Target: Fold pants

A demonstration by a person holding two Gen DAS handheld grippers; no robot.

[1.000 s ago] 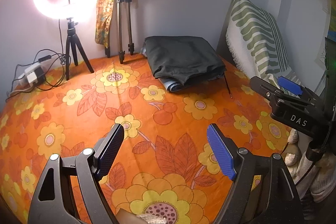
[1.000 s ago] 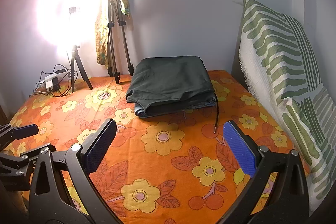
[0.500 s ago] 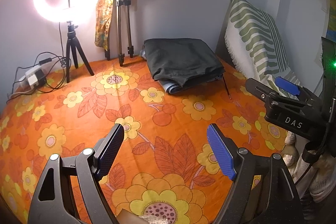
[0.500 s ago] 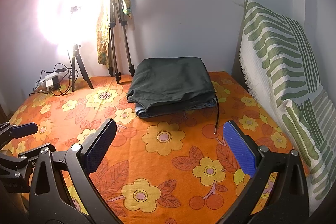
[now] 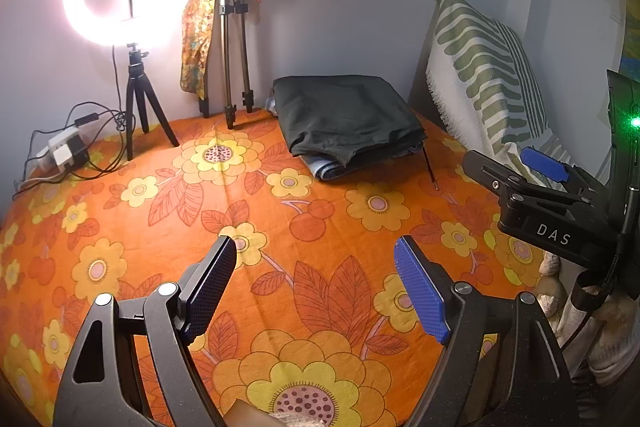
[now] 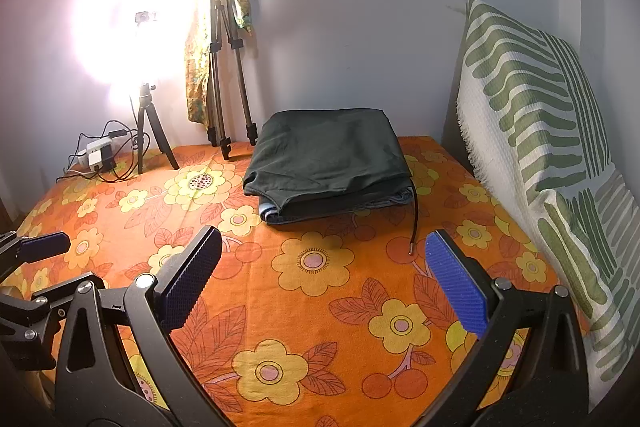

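Dark folded pants [image 5: 344, 115] lie at the back of the orange flowered bedspread [image 5: 280, 227], on top of a light blue folded garment [image 5: 328, 171]. They also show in the right wrist view [image 6: 324, 151], with a thin black drawstring [image 6: 414, 215] trailing off the right side. My left gripper [image 5: 316, 259] is open and empty, well in front of the pants. My right gripper [image 6: 324, 267] is open and empty, closer to the pile. The right gripper's body [image 5: 552, 211] shows at the right of the left wrist view.
A lit ring light on a small tripod [image 5: 136, 99] and a taller tripod [image 5: 232, 27] stand at the back wall. A power strip with cables [image 5: 68, 151] lies at the back left. A green-striped white pillow [image 6: 540, 131] leans along the right side.
Both grippers have drifted very slightly; the view has shifted a little and the pile sits marginally lower in the frames. Nothing was taken hold of or let go.
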